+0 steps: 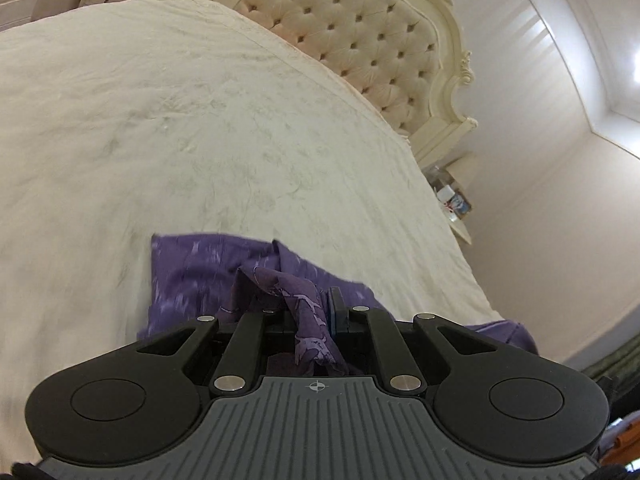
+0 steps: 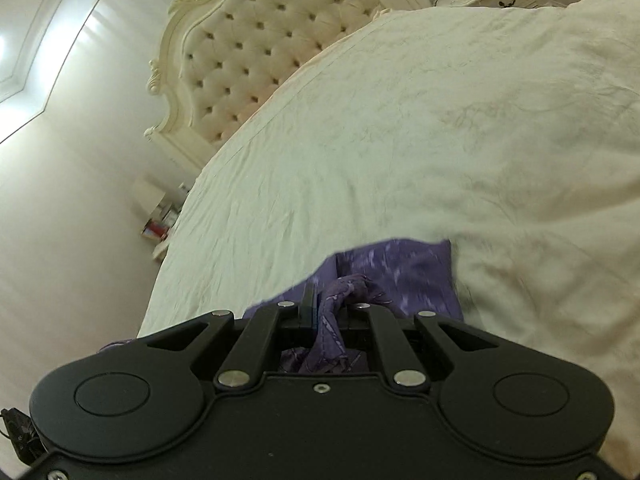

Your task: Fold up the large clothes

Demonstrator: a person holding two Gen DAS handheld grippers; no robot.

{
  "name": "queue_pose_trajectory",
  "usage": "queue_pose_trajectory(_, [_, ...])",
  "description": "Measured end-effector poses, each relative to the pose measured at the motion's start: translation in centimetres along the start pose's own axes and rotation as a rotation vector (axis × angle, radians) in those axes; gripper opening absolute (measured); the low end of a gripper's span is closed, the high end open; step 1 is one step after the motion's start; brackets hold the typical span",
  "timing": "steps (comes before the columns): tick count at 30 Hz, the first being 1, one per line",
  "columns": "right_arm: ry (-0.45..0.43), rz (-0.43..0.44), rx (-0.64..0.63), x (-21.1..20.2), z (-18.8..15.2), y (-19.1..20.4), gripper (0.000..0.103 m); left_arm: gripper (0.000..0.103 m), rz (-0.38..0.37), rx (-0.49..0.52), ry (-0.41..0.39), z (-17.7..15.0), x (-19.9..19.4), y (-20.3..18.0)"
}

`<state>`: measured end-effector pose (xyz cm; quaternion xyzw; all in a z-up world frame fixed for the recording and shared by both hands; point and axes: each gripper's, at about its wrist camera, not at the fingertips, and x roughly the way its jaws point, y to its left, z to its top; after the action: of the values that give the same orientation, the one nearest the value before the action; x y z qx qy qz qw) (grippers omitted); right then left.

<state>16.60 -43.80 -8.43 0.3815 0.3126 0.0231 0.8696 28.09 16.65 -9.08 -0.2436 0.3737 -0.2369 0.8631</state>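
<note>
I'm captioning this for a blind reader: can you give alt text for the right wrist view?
The right gripper is shut on a bunched fold of purple patterned garment, above a bed with a cream bedspread. A tufted cream headboard stands at the upper left.

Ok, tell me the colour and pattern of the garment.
Purple garment with paler lilac streaks and markings, clearest in the left wrist view.

Thin purple cloth garment (image 1: 192, 272), matt
</note>
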Motion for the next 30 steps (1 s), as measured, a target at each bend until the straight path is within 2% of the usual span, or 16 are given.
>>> queue_pose_trajectory(5, [0.012, -0.042, -0.018, 3.5, 2.1, 0.4, 0.012, 0.012, 0.015, -0.007, 0.015, 2.0, 3.3, 0.7])
queue_pose_trajectory(9, [0.027, -0.077, -0.017, 6.4, 3.8, 0.0, 0.012, 0.012, 0.060, -0.028, 0.019, 3.3, 5.8, 1.8])
queue_pose_trajectory(15, [0.103, -0.128, -0.020, 12.2, 5.0, -1.4, 0.012, 0.012, 0.126, -0.048, 0.073, 4.6, 10.4, 3.8])
queue_pose_trajectory(18, [0.140, -0.150, -0.009, 14.8, 5.2, -2.1, 0.012, 0.016, 0.163, -0.052, 0.101, 5.0, 12.4, 4.9])
queue_pose_trajectory(21, [0.182, -0.173, 0.024, 17.2, 5.0, -3.1, 0.018, 0.020, 0.169, -0.104, 0.124, 5.4, 14.2, 6.7])
queue_pose_trajectory(23, [0.195, -0.182, 0.037, 18.2, 4.8, -3.5, 0.022, 0.026, 0.138, -0.163, 0.139, 5.6, 15.0, 8.1])
queue_pose_trajectory(25, [0.203, -0.180, 0.033, 18.8, 4.6, -3.7, 0.039, 0.036, 0.108, -0.217, 0.143, 5.8, 15.3, 9.3])
queue_pose_trajectory(26, [0.202, -0.169, 0.034, 18.8, 4.6, -3.6, 0.044, 0.040, 0.096, -0.232, 0.137, 5.9, 15.3, 9.6])
queue_pose_trajectory(27, [0.196, -0.159, 0.034, 18.8, 4.6, -3.6, 0.051, 0.049, 0.093, -0.236, 0.123, 6.0, 15.1, 9.8])
queue_pose_trajectory(28, [0.189, -0.150, 0.032, 18.7, 4.5, -3.5, 0.058, 0.064, 0.099, -0.228, 0.099, 6.2, 14.9, 9.6])
queue_pose_trajectory(30, [0.165, -0.145, 0.015, 18.4, 4.6, -3.0, 0.069, 0.077, 0.112, -0.209, 0.039, 6.7, 14.1, 9.6])
